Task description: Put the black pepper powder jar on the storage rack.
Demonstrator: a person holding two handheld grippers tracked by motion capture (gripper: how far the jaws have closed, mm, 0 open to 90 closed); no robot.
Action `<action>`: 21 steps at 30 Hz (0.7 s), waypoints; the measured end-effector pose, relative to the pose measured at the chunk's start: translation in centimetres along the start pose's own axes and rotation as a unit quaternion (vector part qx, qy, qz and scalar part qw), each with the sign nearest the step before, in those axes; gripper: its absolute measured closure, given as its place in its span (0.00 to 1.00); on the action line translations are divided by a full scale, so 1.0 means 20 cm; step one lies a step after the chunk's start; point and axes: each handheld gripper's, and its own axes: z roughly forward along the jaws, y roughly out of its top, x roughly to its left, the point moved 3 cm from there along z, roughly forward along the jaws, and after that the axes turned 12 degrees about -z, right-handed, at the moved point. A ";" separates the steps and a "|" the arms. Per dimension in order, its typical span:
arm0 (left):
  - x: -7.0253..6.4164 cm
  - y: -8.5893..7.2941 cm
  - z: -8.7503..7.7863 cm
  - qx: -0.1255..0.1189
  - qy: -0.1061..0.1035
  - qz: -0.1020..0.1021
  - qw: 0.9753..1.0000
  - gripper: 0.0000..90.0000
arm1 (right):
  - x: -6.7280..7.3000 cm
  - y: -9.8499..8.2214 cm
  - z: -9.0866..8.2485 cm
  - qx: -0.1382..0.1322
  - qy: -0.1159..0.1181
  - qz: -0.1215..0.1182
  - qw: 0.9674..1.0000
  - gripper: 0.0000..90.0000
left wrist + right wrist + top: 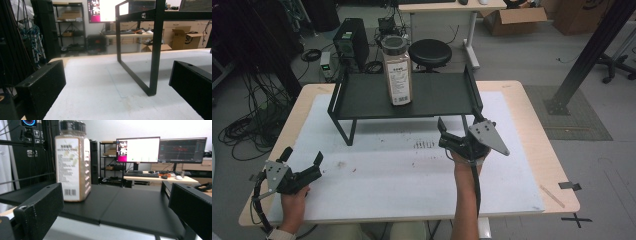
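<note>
A tall jar [396, 70] stands on the black shelf [362, 95], top middle. The right gripper [451, 135], wide open and empty, faces it. The left gripper [304, 162], lower left, is open and empty too. Next, probably reach forward and close around the jar.

Black raised shelf [362, 95] stands at far side of white-topped table [412, 175]. Tall spice jar [396, 70] upright on shelf, left of centre. Left tool [302, 159] low at near-left table edge, jaws apart. Right tool [456, 126] just before shelf's right leg, jaws apart.
</note>
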 end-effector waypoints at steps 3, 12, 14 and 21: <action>0.00 0.00 0.00 0.000 0.000 0.000 1.000 0.01 | -0.02 -0.05 -0.04 0.003 -0.006 -0.001 1.000 0.00; 0.00 0.00 0.00 0.000 0.000 0.001 1.000 0.01 | -0.05 -0.19 -0.12 0.016 -0.021 0.004 1.000 0.00; 0.00 0.00 0.00 0.000 0.000 0.000 1.000 0.01 | -0.06 -0.22 -0.14 0.019 -0.024 0.006 1.000 0.00; 0.00 0.00 0.00 0.000 0.000 0.001 1.000 0.01 | -0.08 -0.36 -0.17 0.033 -0.031 0.007 0.999 0.00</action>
